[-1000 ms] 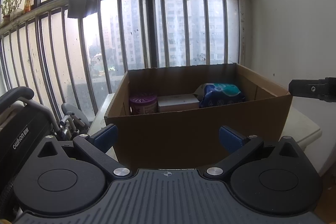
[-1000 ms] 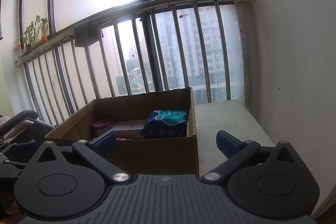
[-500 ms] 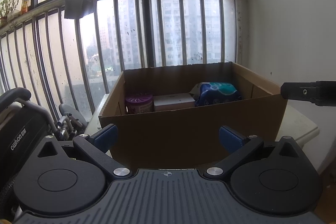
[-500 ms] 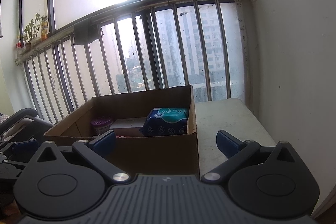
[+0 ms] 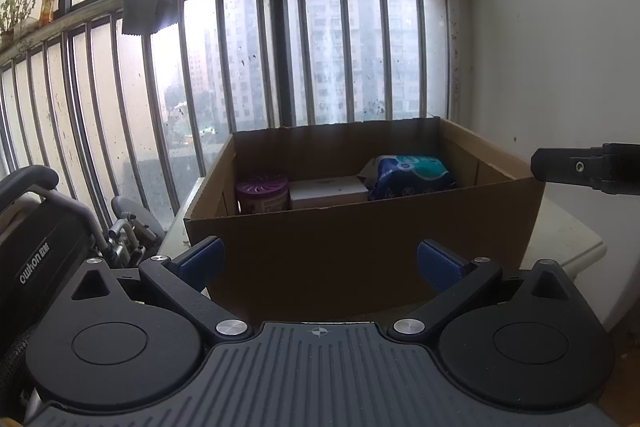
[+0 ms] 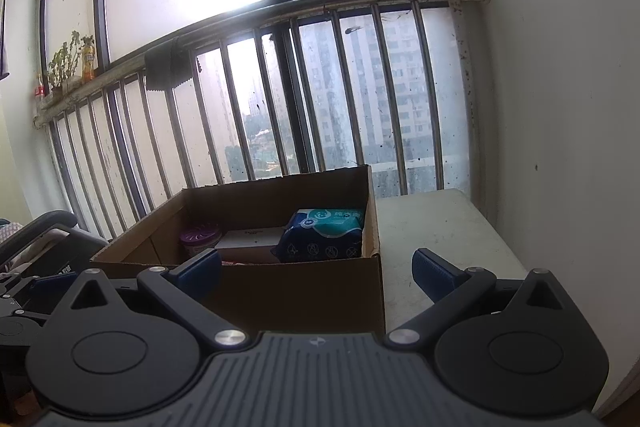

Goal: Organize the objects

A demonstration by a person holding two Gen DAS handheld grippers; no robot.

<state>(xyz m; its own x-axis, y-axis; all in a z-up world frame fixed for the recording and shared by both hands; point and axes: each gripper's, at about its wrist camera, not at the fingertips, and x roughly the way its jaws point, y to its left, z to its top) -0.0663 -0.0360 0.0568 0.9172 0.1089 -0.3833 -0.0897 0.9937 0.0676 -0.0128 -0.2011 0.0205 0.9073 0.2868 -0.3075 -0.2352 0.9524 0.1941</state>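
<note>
Both tools, left and right, are held apart and empty near the cardboard box on the counter.

L gripper jaws spread wide, empty, R gripper same, both level, side by side

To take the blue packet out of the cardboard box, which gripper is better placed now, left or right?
Probably the right gripper. The blue packet lies at the box's right side, just ahead of its open fingers. The left gripper, also open and empty, faces the box's middle, with the packet off to its right.
</note>
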